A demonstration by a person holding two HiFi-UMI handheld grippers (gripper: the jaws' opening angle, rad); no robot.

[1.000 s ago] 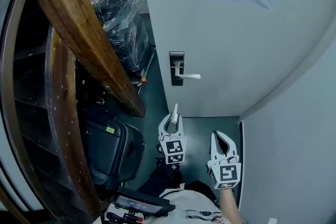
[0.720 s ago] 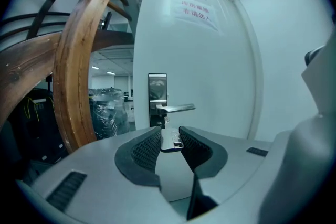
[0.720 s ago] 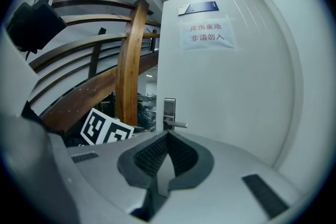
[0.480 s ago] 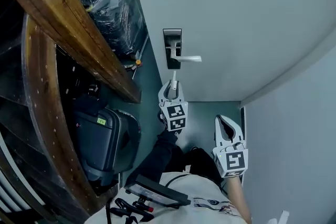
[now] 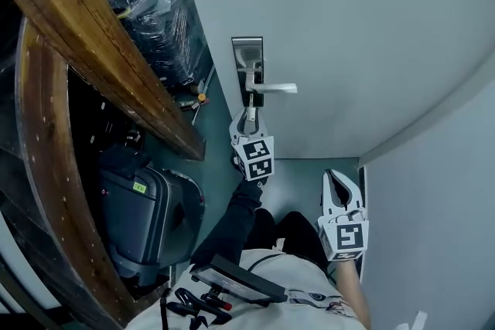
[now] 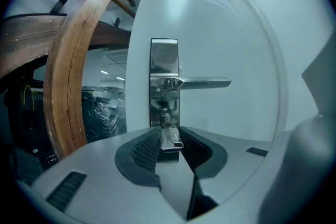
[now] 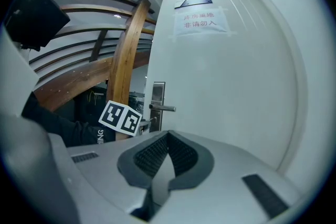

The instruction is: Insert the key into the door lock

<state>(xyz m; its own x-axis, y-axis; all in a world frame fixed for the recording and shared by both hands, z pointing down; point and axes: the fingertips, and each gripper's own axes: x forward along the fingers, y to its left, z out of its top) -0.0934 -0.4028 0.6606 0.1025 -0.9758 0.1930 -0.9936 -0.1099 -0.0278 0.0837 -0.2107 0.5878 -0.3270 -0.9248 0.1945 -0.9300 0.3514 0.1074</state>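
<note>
Steel lock plate (image 5: 247, 62) on the pale door (image 5: 348, 27) in the head view, lever handle (image 5: 272, 88) jutting right from it, left hand-held gripper (image 5: 249, 120) up just beneath that handle and pointing at the plate's lower part; key (image 6: 170, 136) too small to make out from up here. Low and well apart from the lock, near the wall (image 5: 433, 189), right hand-held gripper (image 5: 335, 180). Curved wooden beam (image 5: 93, 35) crowding the left side, so probably little room for swinging an elbow out. From the left gripper view: pinching the key by its flat head between the ribbed pads (image 6: 144, 149), blade pointing straight ahead, tip at the keyhole (image 6: 165, 119) under the handle; touching or a little way in, impossible to tell. Judged best done by holding the blade square to the plate, lining it up with the slot, then pushing straight along the blade with light force; no twisting before full seating and no sideways lean, given a thin pinch on a smooth head, likely to pivot or slip. From the right gripper view: pressed together on nothing, idle, with the lock and the other gripper's marker cube (image 7: 121, 118) off to the left; best left clear of the handle.
</note>
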